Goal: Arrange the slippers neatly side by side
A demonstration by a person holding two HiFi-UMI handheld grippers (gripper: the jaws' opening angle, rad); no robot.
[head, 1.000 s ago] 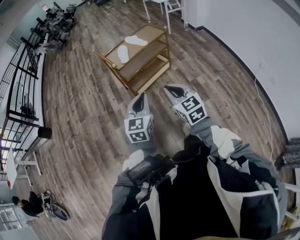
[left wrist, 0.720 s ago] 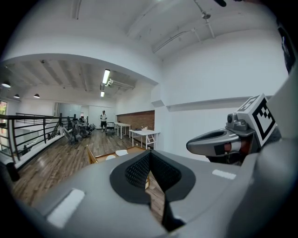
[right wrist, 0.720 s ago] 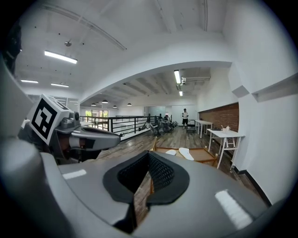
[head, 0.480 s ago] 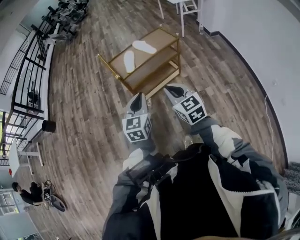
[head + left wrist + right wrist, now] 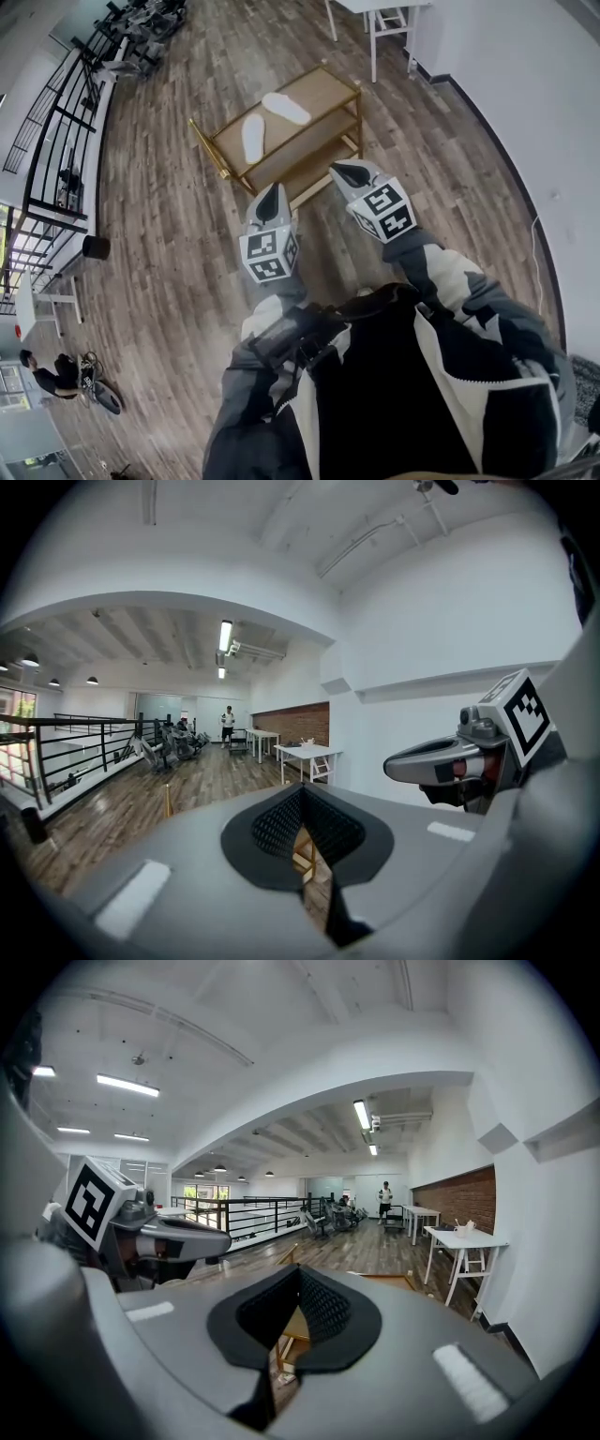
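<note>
Two white slippers lie apart on the top of a low wooden shelf rack (image 5: 227, 139): one slipper (image 5: 252, 136) nearer the left, the other slipper (image 5: 286, 107) farther right and turned at an angle to it. My left gripper (image 5: 271, 197) and right gripper (image 5: 343, 172) hang side by side in the air in front of the rack, short of it, both shut and empty. In the left gripper view the left gripper (image 5: 302, 829) has its jaws pressed together, with the right gripper (image 5: 422, 757) at the right. The right gripper view shows the right gripper (image 5: 294, 1305) likewise.
The rack stands on a wood plank floor. A white table (image 5: 380, 9) stands beyond it by the white wall at the right. A black railing (image 5: 56, 159) runs along the left. A person (image 5: 47, 375) crouches far left by a bicycle.
The view has shifted toward the rack, which now lies nearer both grippers. The grippers keep their pose side by side and stay shut.
</note>
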